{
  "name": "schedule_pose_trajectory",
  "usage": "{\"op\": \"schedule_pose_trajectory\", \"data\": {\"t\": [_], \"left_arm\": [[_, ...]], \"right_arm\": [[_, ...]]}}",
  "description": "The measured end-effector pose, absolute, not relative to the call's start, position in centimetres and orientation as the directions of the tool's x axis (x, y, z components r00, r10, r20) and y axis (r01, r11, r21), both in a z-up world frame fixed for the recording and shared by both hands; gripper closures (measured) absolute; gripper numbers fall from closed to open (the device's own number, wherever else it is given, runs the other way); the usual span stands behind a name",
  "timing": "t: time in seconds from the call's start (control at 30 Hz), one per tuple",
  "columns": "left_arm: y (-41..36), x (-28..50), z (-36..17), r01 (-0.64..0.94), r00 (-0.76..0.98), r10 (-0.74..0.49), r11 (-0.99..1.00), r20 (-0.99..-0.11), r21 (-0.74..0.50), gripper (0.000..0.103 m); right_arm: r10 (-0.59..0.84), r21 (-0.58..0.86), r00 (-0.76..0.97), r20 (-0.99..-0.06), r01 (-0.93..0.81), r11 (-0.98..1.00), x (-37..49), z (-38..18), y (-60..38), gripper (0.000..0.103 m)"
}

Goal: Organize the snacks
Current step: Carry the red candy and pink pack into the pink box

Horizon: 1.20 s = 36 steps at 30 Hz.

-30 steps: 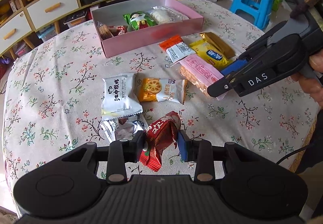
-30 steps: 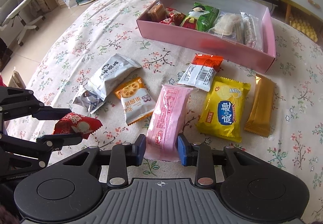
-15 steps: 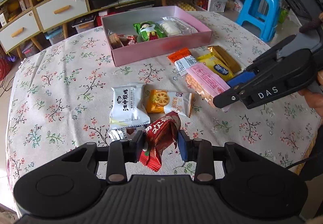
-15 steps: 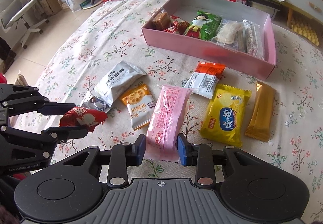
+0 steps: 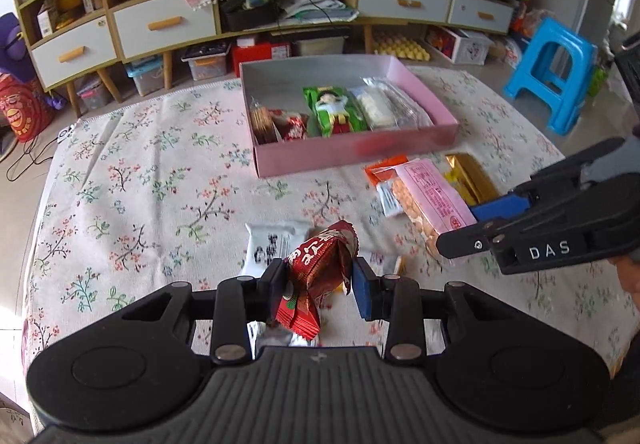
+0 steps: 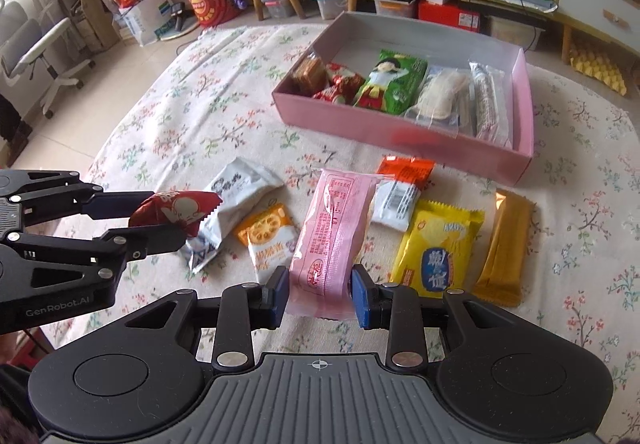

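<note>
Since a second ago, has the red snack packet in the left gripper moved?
Yes. In the right wrist view the red snack packet has lifted and now overlaps the white packet on the table, in the left gripper.

White packet [image 5: 276, 244]: near half hidden behind left tool [image 5: 319, 280] and red packet [image 5: 320, 264] clamped in it; print too small to read. Orange lotus-root packet [image 5: 390, 264]: only sliver visible right of tool. Yellow packet [image 5: 460, 182] mostly covered by pink biscuit pack [image 5: 432, 200]; gold bar [image 5: 472, 172] partly behind right tool [image 5: 476, 228]. Pink box [image 5: 352, 156]: blurred red smear on near wall, contents at left end unclear. Desk [image 6: 200, 104]: near edge hidden under tool body. Person's hand [image 5: 628, 276] cut off at right edge.
</note>
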<state>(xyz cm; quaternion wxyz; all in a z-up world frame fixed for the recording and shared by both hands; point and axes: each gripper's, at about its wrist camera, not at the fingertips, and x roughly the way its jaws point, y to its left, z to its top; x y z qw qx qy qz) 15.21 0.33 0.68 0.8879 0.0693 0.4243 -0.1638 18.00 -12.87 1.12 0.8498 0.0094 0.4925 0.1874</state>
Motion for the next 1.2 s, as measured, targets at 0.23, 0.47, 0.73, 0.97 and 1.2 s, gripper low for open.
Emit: {"op": "schedule_pose_trajectory", "data": {"t": [0.23,0.47,0.73,0.97,1.2], "left_arm": [[-1.4,17.5,1.4,0.298,0.614,-0.219,0.954,-0.759,-0.034,0.07],[-3.0,19.0,2.0,0.266,0.631,-0.209,0.963,-0.747,-0.045,0.07],[-3.4,22.1,1.9,0.203,0.638,-0.2,0.975,-0.743,-0.089,0.07],[-2.8,24.6,1.7,0.136,0.641,-0.202,0.979,-0.741,-0.149,0.07],[-2.4,26.1,0.9,0.101,0.636,-0.219,0.974,-0.739,-0.203,0.07]], "right_arm": [[0.313,0.204,0.497,-0.809,-0.262,0.943,20.2,2.1,-14.3,0.071],[0.282,0.197,0.531,-0.799,-0.212,0.957,22.2,2.3,-16.1,0.071],[0.217,0.177,0.568,-0.794,-0.126,0.976,25.8,1.9,-19.4,0.071],[0.201,0.184,0.584,-0.786,-0.089,0.979,28.4,1.5,-21.0,0.071],[0.22,0.204,0.571,-0.791,-0.094,0.975,30.0,0.6,-21.5,0.071]]}}
